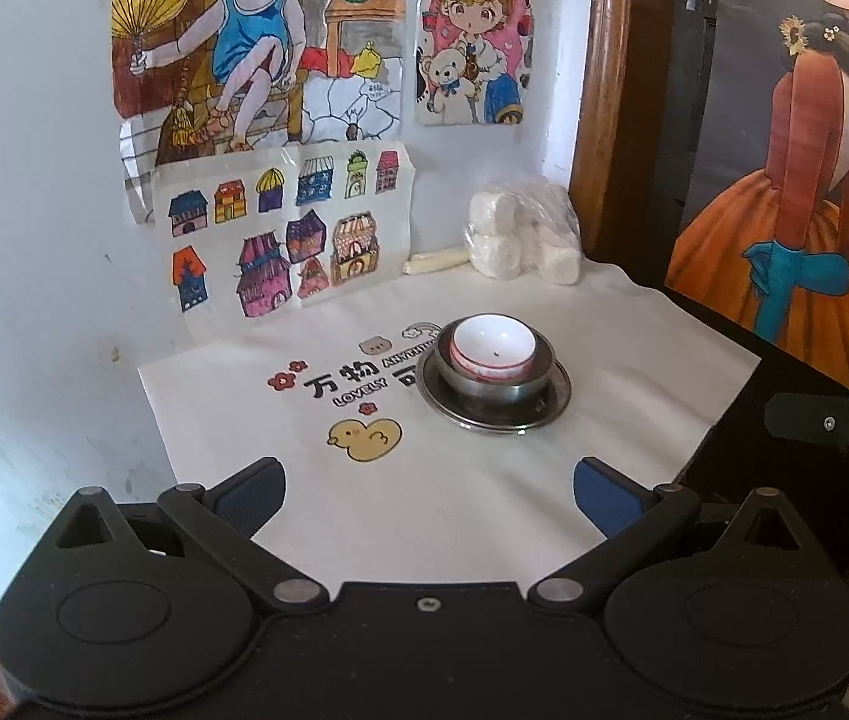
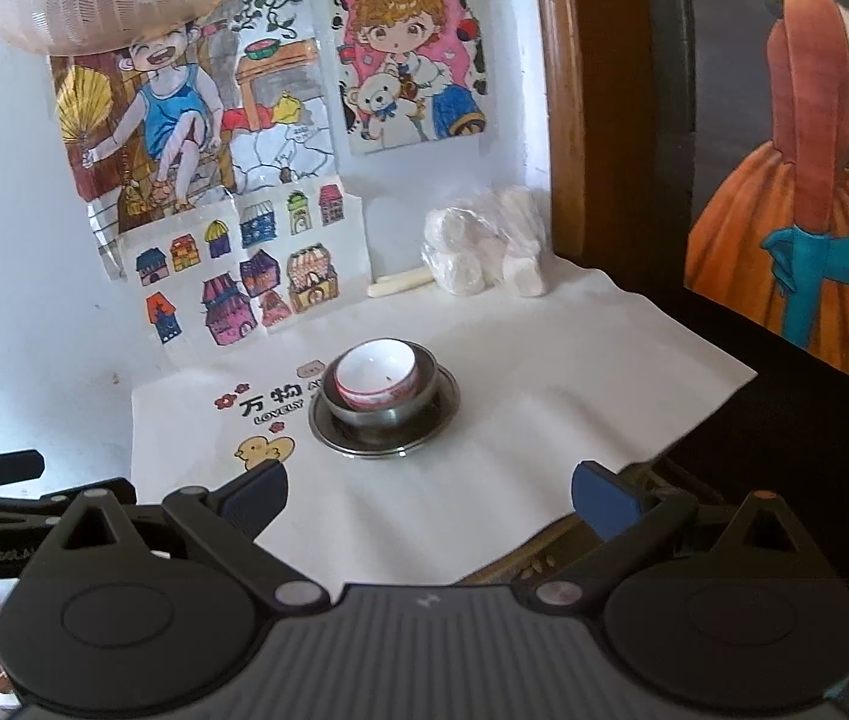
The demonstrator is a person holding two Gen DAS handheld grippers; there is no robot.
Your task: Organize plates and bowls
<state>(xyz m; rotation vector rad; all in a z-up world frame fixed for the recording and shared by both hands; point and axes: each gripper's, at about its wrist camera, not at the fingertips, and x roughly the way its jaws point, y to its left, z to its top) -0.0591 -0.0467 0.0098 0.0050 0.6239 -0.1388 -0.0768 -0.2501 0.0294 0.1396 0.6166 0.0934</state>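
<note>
A small white bowl with a red pattern (image 1: 491,345) (image 2: 376,375) sits inside a steel bowl (image 1: 493,381) (image 2: 379,411), which rests on a steel plate (image 1: 550,405) (image 2: 442,420). The stack stands on a white cloth (image 1: 484,492) (image 2: 514,390) printed with a yellow duck. My left gripper (image 1: 429,492) is open, near the cloth's front edge, well short of the stack, with nothing between its fingers. My right gripper (image 2: 429,495) is also open and empty, back from the stack. Each gripper shows at the edge of the other's view.
A plastic bag of white blocks (image 1: 523,234) (image 2: 487,246) and a pale stick (image 1: 436,261) lie at the back by the wall. Drawings (image 1: 286,222) hang on the wall behind. A dark poster (image 1: 796,150) stands to the right of the table's dark edge (image 2: 784,450).
</note>
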